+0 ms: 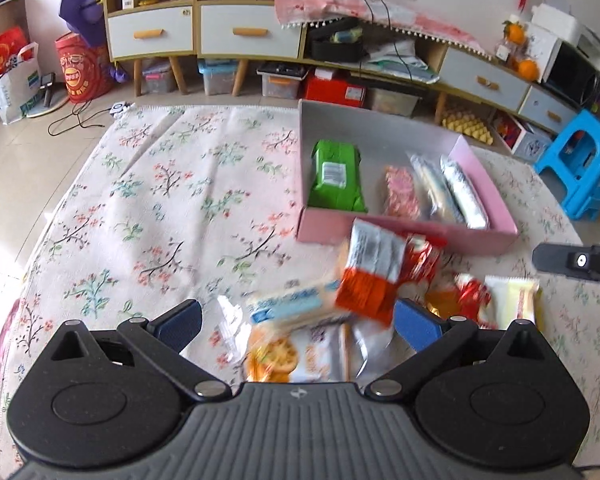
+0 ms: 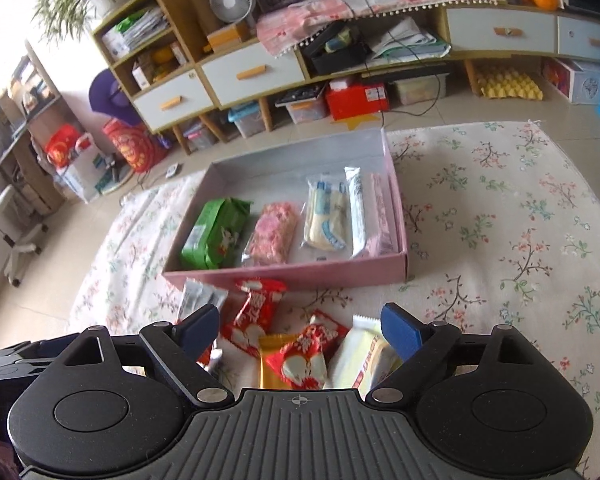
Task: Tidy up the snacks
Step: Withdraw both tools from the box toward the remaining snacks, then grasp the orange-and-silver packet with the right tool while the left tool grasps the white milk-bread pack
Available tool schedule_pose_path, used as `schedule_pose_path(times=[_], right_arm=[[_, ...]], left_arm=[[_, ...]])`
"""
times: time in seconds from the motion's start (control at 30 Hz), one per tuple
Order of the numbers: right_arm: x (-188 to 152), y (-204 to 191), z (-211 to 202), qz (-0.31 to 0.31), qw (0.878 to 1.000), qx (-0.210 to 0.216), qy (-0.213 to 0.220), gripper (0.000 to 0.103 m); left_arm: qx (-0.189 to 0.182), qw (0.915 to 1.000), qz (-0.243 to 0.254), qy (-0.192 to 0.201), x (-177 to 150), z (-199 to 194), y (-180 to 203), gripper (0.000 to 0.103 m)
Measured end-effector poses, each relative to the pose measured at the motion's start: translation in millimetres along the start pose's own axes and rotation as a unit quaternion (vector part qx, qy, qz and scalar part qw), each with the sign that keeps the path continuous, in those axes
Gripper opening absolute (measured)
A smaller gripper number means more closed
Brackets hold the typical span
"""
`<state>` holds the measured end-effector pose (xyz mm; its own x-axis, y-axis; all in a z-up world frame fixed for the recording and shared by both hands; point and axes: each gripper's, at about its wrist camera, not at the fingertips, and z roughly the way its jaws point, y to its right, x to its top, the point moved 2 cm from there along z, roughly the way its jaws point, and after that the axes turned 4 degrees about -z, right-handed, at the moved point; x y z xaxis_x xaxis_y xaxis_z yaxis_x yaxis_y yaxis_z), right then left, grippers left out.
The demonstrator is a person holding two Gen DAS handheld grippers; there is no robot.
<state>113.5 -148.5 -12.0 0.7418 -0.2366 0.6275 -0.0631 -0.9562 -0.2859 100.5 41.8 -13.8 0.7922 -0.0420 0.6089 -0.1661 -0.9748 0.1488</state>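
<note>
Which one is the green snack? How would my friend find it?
Find the pink box on the flowery cloth. Inside, snacks lie in a row along the near wall; the green pack is at the left end, beside a pink speckled bar. It is the only green one and the fattest in the row.

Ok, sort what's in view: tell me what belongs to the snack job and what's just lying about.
Job:
pink box
green pack inside it
pink snack bar inside it
red packets on the cloth
cream wafer pack

Lying about:
desk fan
blue stool
yellow egg tray
</note>
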Motion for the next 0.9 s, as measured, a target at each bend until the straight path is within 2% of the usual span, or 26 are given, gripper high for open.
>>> schedule_pose_path(times=[0.17,0.33,0.43,0.57,0.73,0.9], right_arm=[[-7.8,-8.3,-2.1,-0.034,0.999,-0.005,0.012,0.092],[-18.0,-16.7,-1.7,-0.073,0.996,-0.016,0.05,0.095],[-25.6,-27.4,3.3,-0.121,0.991,-0.019,0.062,0.095],[-40.7,-44.0,11.8,-0.183,0.981,-0.013,0.065,0.097],[-54.6,-61.7,19.2,-0.211,0.976,0.024,0.056,0.098],[-56.9,-73.8,31.2,-0.216,0.974,0.054,0.049,0.098]], left_arm=[[0.013,0.9991,0.035,0.018,-14.5,-4.2,-16.4,0.102],[0.026,0.9983,0.05,0.015,-25.8,2.0,-34.8,0.102],[0.017,0.998,0.057,0.021,-30.0,6.8,-41.0,0.102],[0.004,0.9952,0.094,0.025,-35.1,15.8,-40.4,0.102],[-0.005,0.9907,0.132,0.03,-35.3,27.7,-37.8,0.102],[-0.016,0.9913,0.129,0.019,-29.2,38.9,-36.3,0.101]])
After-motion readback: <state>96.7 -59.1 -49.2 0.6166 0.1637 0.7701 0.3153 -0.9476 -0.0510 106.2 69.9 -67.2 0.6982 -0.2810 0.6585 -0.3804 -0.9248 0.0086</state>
